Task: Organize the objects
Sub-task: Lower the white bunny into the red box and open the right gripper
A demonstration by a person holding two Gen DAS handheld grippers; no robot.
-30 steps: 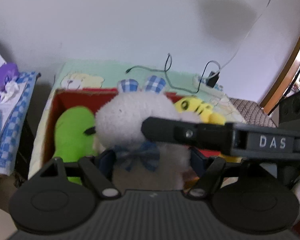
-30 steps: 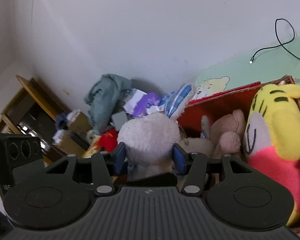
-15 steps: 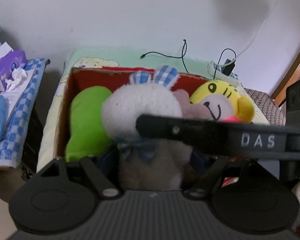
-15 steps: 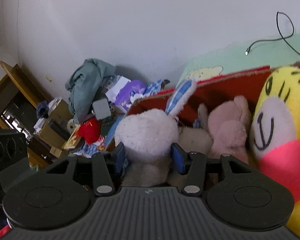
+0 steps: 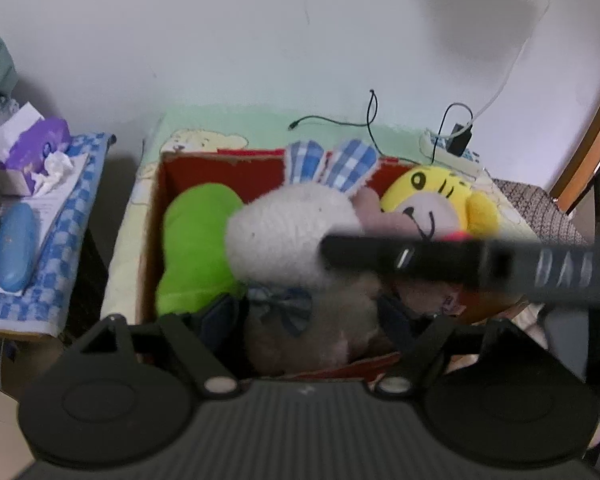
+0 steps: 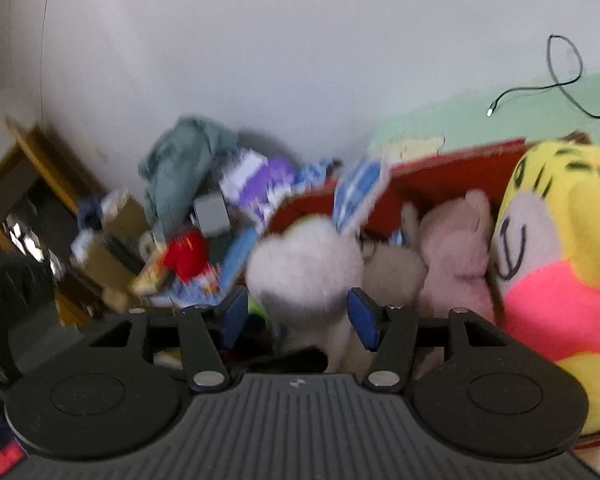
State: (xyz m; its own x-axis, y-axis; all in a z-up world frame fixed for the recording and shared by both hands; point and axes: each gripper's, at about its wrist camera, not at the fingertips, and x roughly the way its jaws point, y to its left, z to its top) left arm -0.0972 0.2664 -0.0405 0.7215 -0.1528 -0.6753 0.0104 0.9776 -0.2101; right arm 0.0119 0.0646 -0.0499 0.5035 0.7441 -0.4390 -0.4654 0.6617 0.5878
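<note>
Rabbit toy (image 5: 292, 240) sits in the red box (image 5: 220, 168), between both grippers' fingers. My right gripper (image 6: 296, 316) has just been opening, pads apart from it; left gripper (image 5: 308, 320) too, contact unclear. Only the left view shows the green toy (image 5: 196, 248).

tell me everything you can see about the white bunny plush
The white bunny plush is fluffy, with a round white head, two blue-and-white checked ears standing up, a blue checked bow at the neck and a duller beige body. It sits upright in the red cardboard box, against the green plush and a pink plush. Both grippers, left and right, straddle it; their jaws have just been opening, and the pads look slightly clear of it.
</note>
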